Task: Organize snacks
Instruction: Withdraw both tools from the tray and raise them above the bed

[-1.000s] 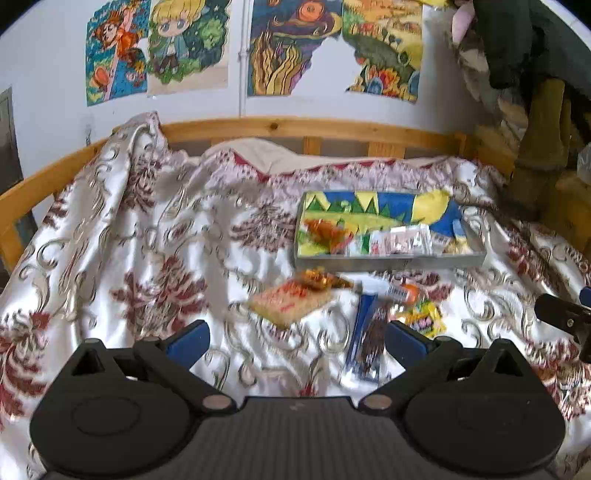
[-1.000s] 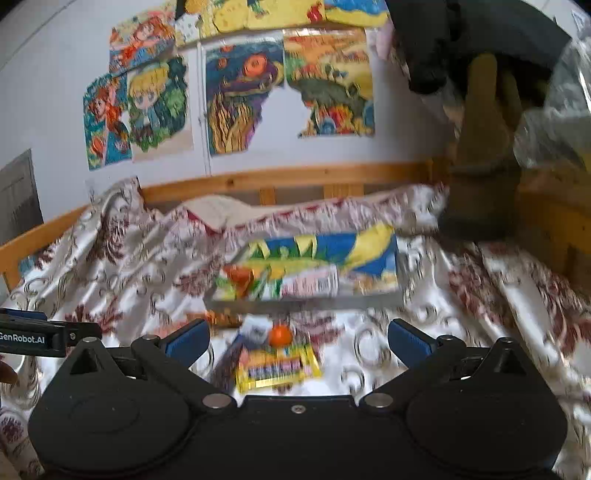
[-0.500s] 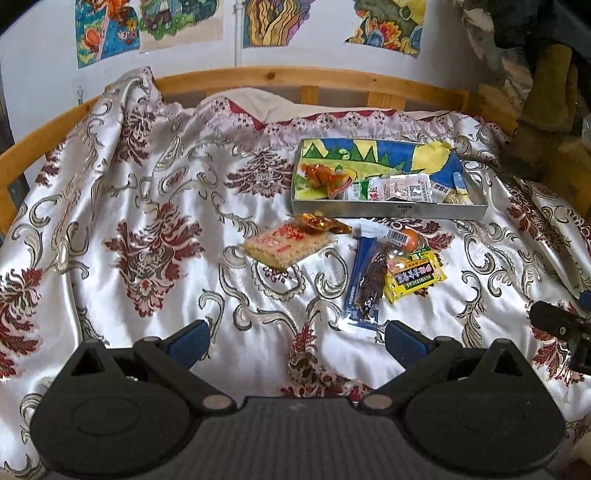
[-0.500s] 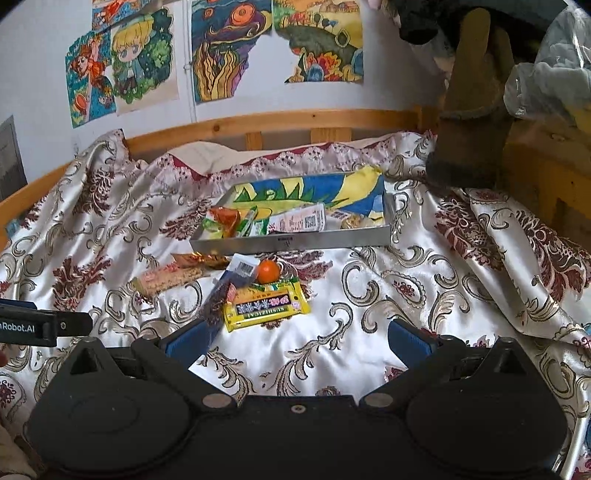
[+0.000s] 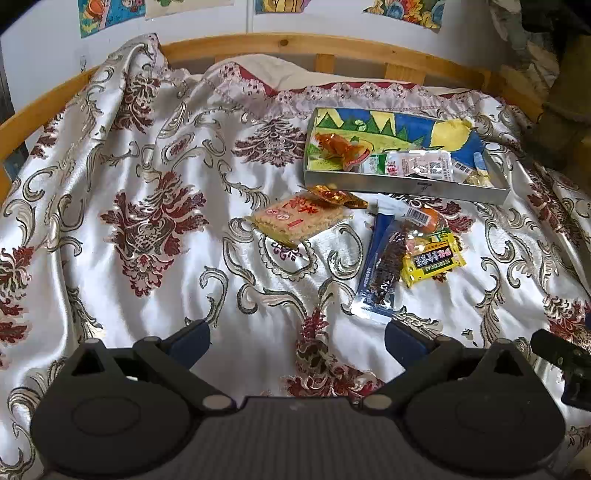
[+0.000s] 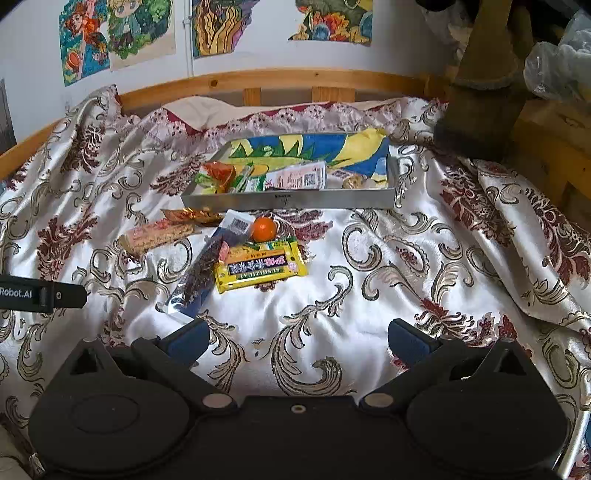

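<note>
Left wrist view: left hand-held gripper spread wide and empty, loose snacks ahead-right, probably headed for the tray.

A patterned satin bedspread covers a wooden bed frame below colourful wall drawings.
</note>
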`<state>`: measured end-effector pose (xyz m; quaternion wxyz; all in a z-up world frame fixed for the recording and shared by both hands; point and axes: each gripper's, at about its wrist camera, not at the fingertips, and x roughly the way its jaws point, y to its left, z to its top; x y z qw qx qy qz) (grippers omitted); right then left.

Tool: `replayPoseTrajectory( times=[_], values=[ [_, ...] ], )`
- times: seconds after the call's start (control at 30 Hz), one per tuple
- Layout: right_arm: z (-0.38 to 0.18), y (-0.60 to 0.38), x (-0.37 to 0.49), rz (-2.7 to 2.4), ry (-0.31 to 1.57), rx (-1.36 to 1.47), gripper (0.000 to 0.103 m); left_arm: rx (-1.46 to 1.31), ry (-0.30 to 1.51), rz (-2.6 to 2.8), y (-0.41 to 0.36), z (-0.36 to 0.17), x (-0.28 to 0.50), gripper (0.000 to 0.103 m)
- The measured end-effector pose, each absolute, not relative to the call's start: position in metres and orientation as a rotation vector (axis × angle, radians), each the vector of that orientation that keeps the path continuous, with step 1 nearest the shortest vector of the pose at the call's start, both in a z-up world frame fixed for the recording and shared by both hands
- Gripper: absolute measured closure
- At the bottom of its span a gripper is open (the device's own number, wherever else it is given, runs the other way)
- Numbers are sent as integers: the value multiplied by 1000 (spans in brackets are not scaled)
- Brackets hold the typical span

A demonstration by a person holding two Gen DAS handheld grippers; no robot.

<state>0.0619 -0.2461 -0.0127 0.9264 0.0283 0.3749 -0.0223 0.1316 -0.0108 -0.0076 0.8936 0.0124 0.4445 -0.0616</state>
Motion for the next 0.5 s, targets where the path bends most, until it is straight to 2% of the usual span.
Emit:
replayPoseTrajectory(
  times=[0.5],
  values=[
    [-24,-249,82,-25,871,83,1,149,981,-153,-31,-30,158,0]
  ],
)
